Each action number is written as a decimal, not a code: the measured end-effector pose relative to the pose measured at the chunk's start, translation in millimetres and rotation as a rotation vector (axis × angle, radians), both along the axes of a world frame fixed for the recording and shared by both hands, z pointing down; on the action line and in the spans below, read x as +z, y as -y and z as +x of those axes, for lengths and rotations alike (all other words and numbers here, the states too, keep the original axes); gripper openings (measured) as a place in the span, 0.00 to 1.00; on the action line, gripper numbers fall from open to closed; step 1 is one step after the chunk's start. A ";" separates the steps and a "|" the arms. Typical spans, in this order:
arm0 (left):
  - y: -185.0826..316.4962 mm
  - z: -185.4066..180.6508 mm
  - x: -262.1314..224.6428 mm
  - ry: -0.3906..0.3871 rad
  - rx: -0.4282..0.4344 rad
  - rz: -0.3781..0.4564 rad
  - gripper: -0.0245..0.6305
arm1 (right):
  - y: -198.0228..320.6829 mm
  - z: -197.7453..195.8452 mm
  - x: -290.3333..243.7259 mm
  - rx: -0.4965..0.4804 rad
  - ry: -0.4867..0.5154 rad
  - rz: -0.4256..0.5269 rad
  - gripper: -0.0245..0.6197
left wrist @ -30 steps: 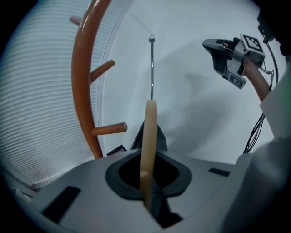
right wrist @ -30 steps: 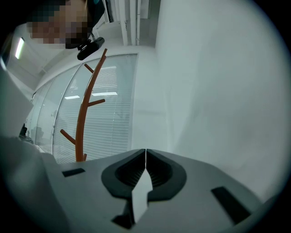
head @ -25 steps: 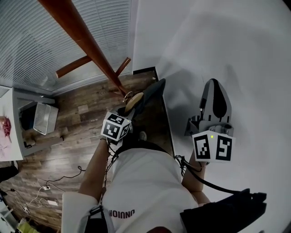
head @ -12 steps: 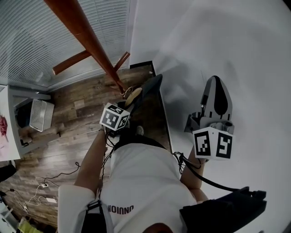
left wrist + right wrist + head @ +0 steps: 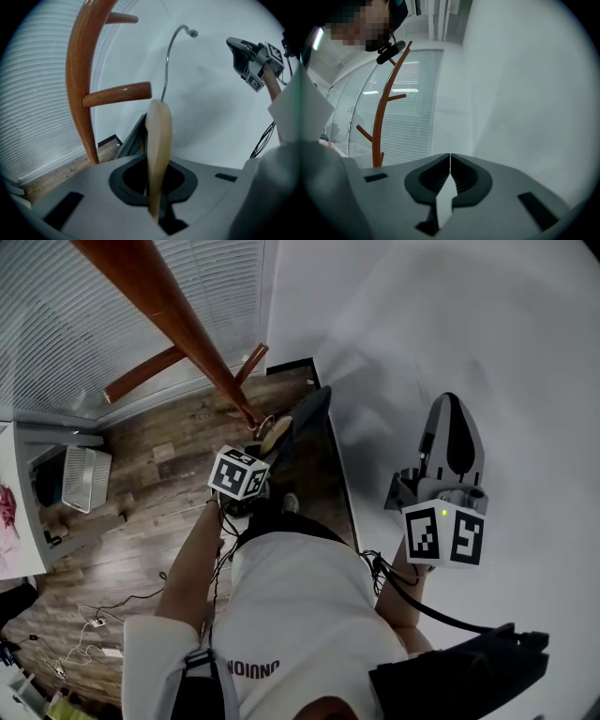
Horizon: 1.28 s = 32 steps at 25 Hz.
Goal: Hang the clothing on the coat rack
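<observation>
clothing (image 5: 306, 426) hangs on a hanger (image 5: 158, 140) clamped in the left gripper's (image 5: 157, 185) jaws, just beside the rack (image 5: 77, 79); right gripper (image 5: 450, 161) jaws together, empty; approach step, i judge; next, lift the hook (image 5: 174, 42) over a peg (image 5: 119, 93).

Wood-plank floor (image 5: 178, 442) w/ white mesh basket (image 5: 82, 479) at left, loose cables (image 5: 94, 620) nearer btm. Slatted blinds (image 5: 56, 343) upper left. Plain white wall (image 5: 506, 352) at right, black skirting (image 5: 291, 366) at base.

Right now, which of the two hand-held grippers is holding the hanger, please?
The left hand-held gripper: its jaws clamp the wooden hanger, whereas the right hand-held gripper is shut and empty.
</observation>
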<state>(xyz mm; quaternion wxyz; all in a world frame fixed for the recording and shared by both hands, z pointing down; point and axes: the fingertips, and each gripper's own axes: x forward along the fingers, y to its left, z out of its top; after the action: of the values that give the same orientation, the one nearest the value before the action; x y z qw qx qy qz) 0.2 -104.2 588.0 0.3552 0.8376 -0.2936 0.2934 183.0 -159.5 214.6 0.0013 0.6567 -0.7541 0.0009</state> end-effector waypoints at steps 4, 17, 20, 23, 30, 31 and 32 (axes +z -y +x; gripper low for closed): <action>2.4 0.1 4.9 0.001 0.005 -0.013 0.09 | -0.5 2.4 0.5 0.010 -0.008 -0.004 0.07; 3.4 2.2 20.9 -0.001 0.049 -0.047 0.09 | -1.9 7.9 1.7 0.037 -0.030 -0.009 0.07; 5.0 0.2 24.2 -0.002 0.052 -0.055 0.09 | -0.6 5.1 3.0 0.033 -0.039 -0.013 0.07; 4.2 0.7 26.7 -0.001 0.059 -0.066 0.09 | -0.5 5.2 3.2 0.033 -0.045 -0.018 0.07; -2.2 2.5 35.0 -0.012 0.071 -0.085 0.09 | -1.6 4.6 7.3 0.032 -0.054 -0.030 0.07; -2.6 1.8 35.9 -0.012 0.070 -0.089 0.09 | -1.5 4.1 7.9 0.031 -0.054 -0.032 0.07; -2.6 1.0 36.7 -0.013 0.069 -0.092 0.09 | -1.3 3.4 8.2 0.031 -0.055 -0.033 0.07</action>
<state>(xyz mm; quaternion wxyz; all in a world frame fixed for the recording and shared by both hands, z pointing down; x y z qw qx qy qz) 1.2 -101.6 624.7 0.3849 0.8319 -0.2485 0.3132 186.4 -158.3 222.8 0.0331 0.6679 -0.7435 -0.0045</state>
